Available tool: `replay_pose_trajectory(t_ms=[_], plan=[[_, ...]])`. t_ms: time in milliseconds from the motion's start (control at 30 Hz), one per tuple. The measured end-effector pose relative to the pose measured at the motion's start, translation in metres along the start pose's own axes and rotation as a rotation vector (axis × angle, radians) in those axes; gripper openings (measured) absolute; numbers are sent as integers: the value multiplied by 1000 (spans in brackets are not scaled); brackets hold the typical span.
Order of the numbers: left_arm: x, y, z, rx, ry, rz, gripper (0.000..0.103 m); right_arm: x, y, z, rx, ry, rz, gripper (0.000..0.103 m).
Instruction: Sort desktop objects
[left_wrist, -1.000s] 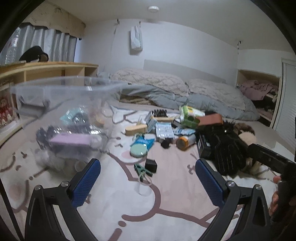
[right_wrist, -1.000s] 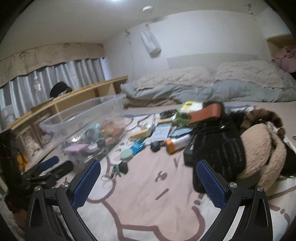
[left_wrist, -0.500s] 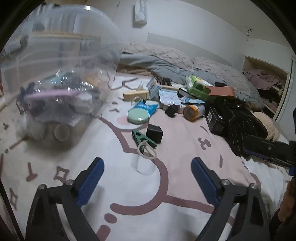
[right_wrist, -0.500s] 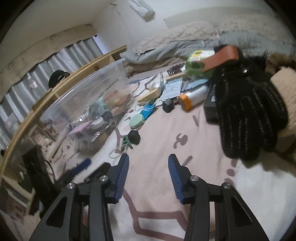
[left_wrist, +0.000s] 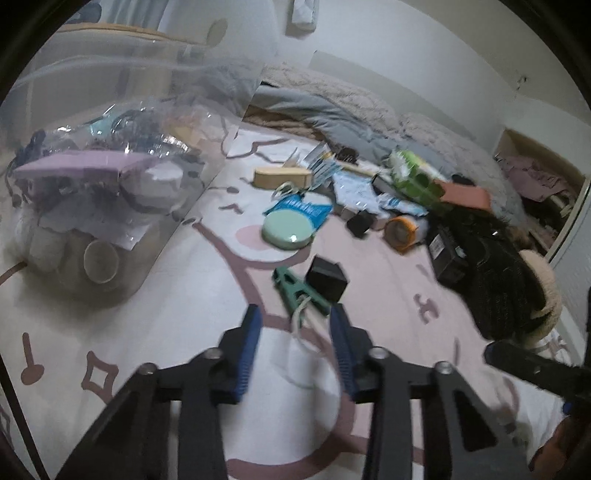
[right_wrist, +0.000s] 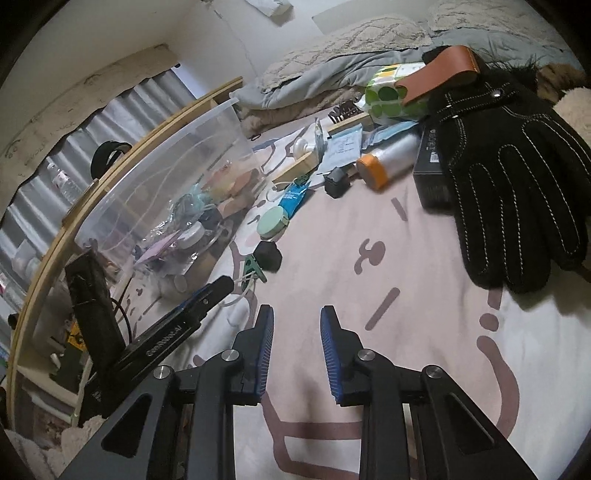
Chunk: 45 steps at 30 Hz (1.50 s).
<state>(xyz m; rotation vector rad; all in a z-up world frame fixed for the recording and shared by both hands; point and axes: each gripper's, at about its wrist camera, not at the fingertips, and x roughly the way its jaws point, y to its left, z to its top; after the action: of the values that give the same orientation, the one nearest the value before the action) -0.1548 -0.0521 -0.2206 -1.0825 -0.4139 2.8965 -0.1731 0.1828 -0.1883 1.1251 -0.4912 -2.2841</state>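
A green clip (left_wrist: 295, 290) with a white cord loop (left_wrist: 308, 323) lies on the pink patterned bedspread (left_wrist: 388, 295). My left gripper (left_wrist: 295, 319) is low over it, its jaws closing with the loop between the fingertips, and the pads do not clearly press it. From the right wrist view the left gripper (right_wrist: 225, 286) points at the same clip (right_wrist: 255, 267). My right gripper (right_wrist: 297, 314) hovers over bare bedspread, jaws closing to a narrow gap with nothing between them. A black cube (left_wrist: 327, 278) sits just behind the clip.
A clear plastic bin (left_wrist: 110, 166) with several small items stands at the left. Behind lie a mint round compact (left_wrist: 288, 229), a wooden block (left_wrist: 282, 177), an orange-capped bottle (right_wrist: 388, 158), a black box (right_wrist: 430, 173) and a black glove (right_wrist: 509, 177). Pillows and a duvet lie beyond.
Both grippers have sunk toward the bedspread and tilted down. Both pairs of jaws went from wide open to nearly closed. The left gripper moved up to the green clip.
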Motion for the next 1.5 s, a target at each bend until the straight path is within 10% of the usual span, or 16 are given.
replay_pose_trajectory(t_ms=[367,933,1100,1500], plan=[[4,-8,-22,124,130,123,26,0,-11,-1,76,22,28,27],[-40,-42,-49,108,270,-169,25,-17,-14,-3,71,50,23,27],[-54,-48,-30,123,257,-172,78,-28,-24,2,113,17,48,27],[-13,-63,44,195,133,-103,64,-41,-25,6,65,-33,10,27]])
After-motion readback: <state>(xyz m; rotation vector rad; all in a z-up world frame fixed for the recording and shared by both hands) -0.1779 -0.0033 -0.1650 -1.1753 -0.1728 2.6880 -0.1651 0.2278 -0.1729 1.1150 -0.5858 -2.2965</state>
